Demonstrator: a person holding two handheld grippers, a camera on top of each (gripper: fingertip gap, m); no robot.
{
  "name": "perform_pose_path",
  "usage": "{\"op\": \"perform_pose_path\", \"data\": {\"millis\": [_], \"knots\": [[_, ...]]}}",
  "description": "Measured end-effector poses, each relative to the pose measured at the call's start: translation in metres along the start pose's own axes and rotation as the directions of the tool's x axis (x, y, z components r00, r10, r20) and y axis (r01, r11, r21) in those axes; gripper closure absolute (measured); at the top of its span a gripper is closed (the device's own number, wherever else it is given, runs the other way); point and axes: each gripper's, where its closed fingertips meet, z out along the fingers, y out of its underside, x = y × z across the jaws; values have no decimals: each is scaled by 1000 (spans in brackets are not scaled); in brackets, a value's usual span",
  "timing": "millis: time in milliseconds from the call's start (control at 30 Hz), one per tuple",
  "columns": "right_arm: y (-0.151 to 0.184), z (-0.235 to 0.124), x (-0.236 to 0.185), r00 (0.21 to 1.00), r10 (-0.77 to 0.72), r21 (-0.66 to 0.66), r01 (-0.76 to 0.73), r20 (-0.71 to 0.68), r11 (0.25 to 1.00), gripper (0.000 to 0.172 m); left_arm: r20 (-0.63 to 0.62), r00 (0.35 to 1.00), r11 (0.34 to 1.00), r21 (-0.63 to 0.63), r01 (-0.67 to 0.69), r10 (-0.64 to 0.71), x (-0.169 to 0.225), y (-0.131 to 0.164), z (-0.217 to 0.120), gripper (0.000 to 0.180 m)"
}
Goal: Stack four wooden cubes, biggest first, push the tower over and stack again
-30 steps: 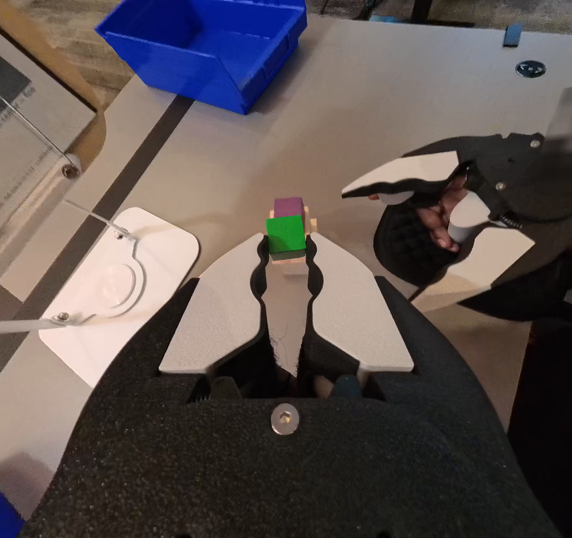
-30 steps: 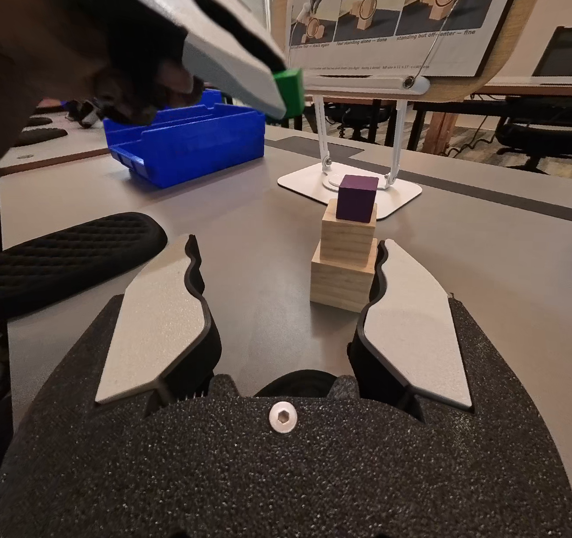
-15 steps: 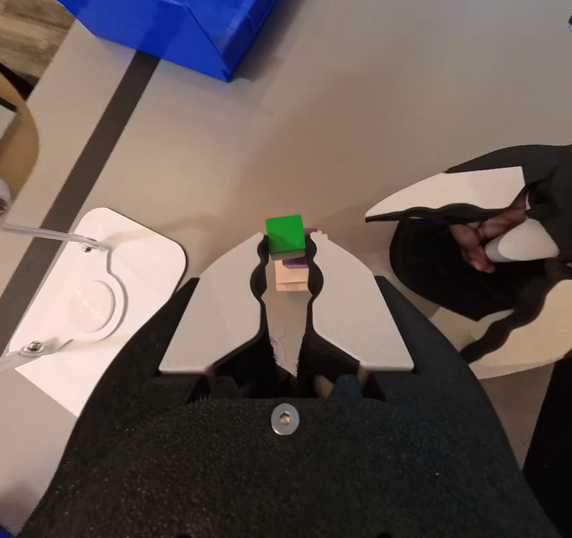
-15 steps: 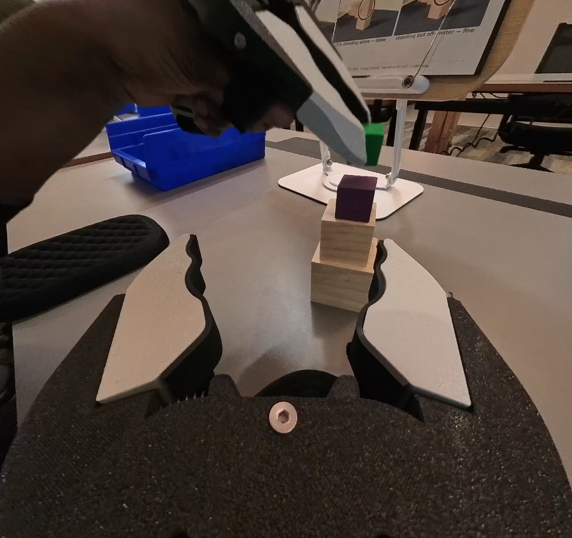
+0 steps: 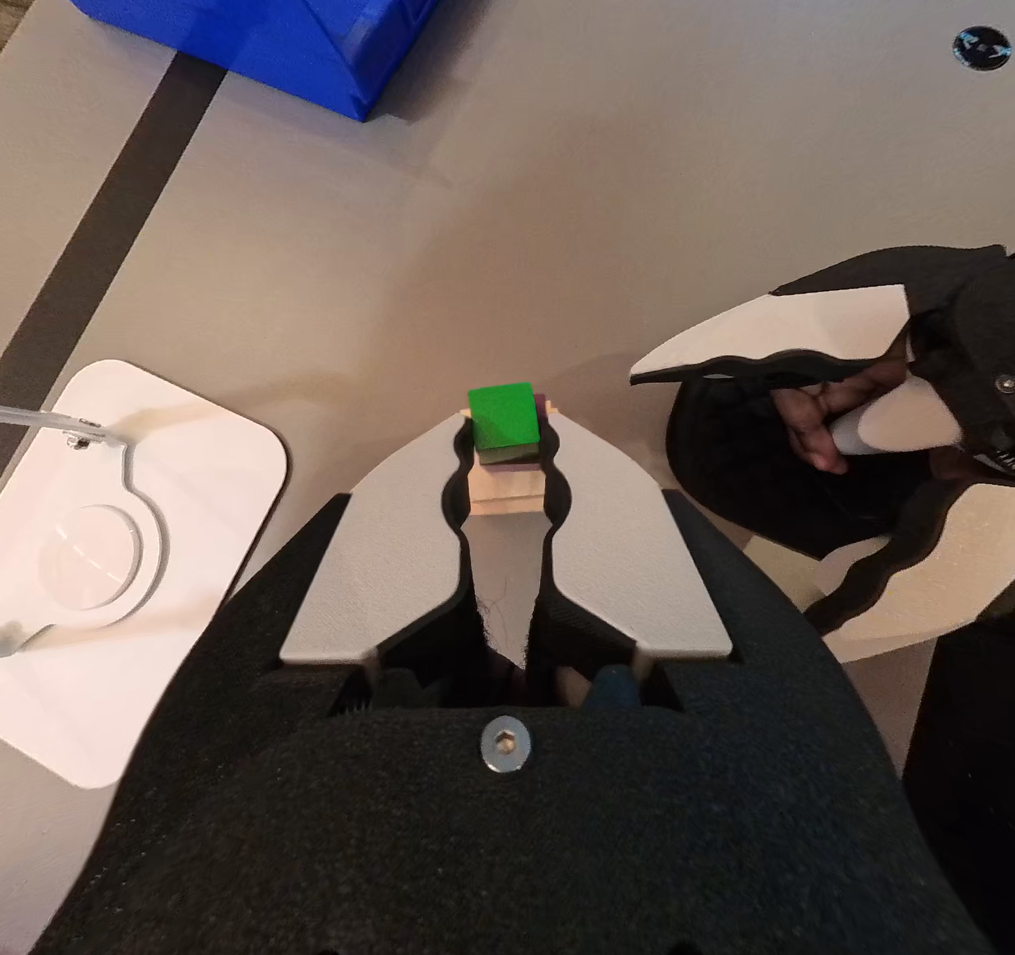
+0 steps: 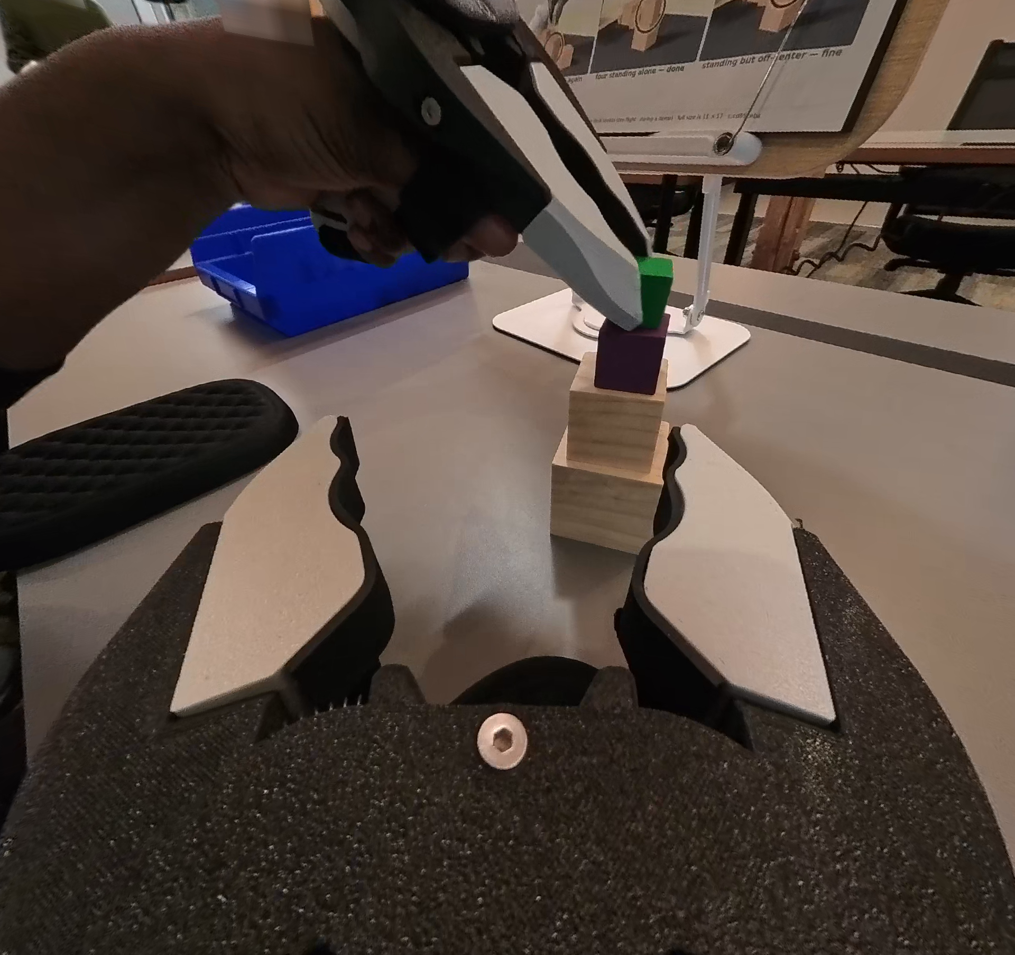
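Gripping a small green cube [image 5: 502, 416], left fingers [image 5: 417, 467] press it; right fingers [image 6: 285, 533] gape wide.

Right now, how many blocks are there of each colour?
Green: 1, the green block gripped in the left claw
Purple: 1, the purple block
Plain wood: 2, the upper wooden block and the lower wooden block
Total: 4

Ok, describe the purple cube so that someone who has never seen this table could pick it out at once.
On the grey table, in front of the white stand base, stands a stack of cubes. The purple cube is third from the bottom, on two pale wooden cubes. It is the only dark one, directly beneath the green cube gripped in the left gripper's fingers.
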Motion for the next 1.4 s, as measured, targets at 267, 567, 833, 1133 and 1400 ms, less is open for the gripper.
{"op": "perform_pose_path", "data": {"millis": [267, 567, 833, 1133, 1400], "knots": [[0, 0, 0, 1000, 0, -3, 0, 2, 1000, 67, -1, 1000, 1000, 1, 15, -15, -2, 3, -1, 132], [-1, 0, -1, 1000, -4, 6, 4, 2, 1000, 67, -40, 999, 982, 189, 2, 5, 13, 4, -26, 34], [0, 1, -1, 1000, -9, -1, 9, -1, 1000, 67, 74, 997, 861, 504, -68, 35, 29, 39, -90, 34], [1, 1, -1, 1000, -20, -6, 20, -5, 1000, 67, 246, 965, 706, 699, -114, -88, 29, 92, -129, 36], [0, 1, -1, 1000, -18, -1, 18, -4, 1000, 67, 218, 968, 673, 736, -79, -125, 36, 118, -124, 36]]}}
